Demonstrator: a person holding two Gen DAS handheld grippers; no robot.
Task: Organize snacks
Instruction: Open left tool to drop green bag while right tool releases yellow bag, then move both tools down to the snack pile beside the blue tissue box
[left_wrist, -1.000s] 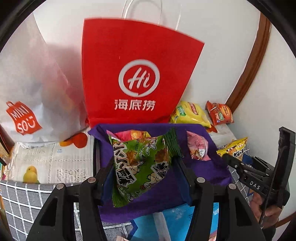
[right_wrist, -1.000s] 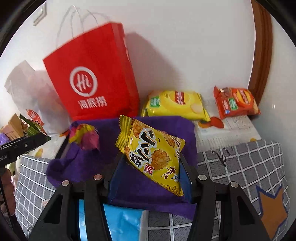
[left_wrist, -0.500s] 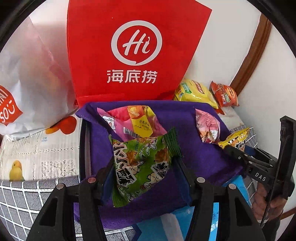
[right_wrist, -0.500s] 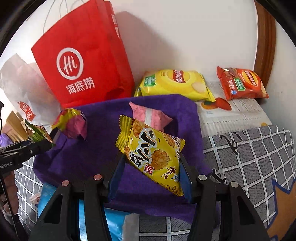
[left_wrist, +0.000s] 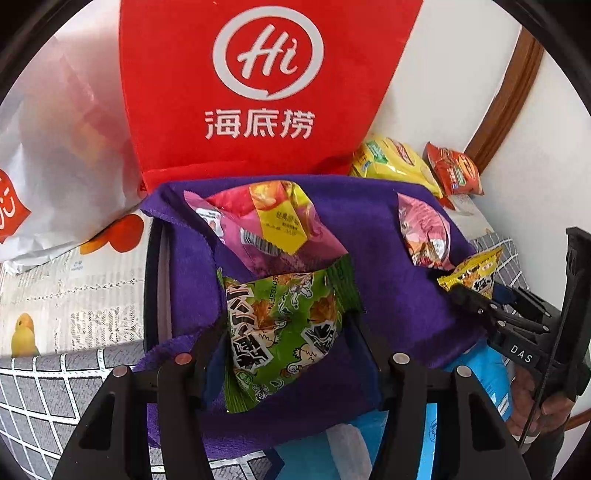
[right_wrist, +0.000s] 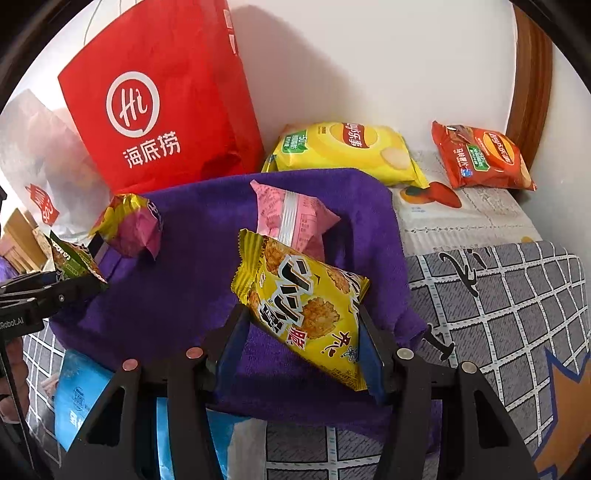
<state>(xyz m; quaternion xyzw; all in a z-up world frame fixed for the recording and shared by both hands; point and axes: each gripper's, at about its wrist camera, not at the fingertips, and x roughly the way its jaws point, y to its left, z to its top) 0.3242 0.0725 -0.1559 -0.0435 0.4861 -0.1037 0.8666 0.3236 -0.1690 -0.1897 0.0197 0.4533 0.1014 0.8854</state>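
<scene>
My left gripper (left_wrist: 288, 332) is shut on a green snack packet (left_wrist: 284, 332) and holds it over the purple cloth-lined bin (left_wrist: 369, 229). My right gripper (right_wrist: 303, 325) is shut on a yellow snack packet (right_wrist: 303, 310) over the same purple bin (right_wrist: 207, 266). A pink-and-yellow packet (left_wrist: 269, 225) lies in the bin at the left and a pink packet (right_wrist: 291, 218) at the right. The right gripper shows in the left wrist view (left_wrist: 480, 295), and the left gripper in the right wrist view (right_wrist: 70, 280).
A red paper bag (right_wrist: 159, 99) stands behind the bin against the wall, a white plastic bag (left_wrist: 55, 155) to its left. A yellow chip bag (right_wrist: 347, 151) and an orange-red chip bag (right_wrist: 480, 157) lie at the back right. A blue pack (right_wrist: 81, 395) lies under the bin's front.
Both grippers have moved forward and lower toward the purple bin with their packets still held. The bin and its packets look larger and nearer.
</scene>
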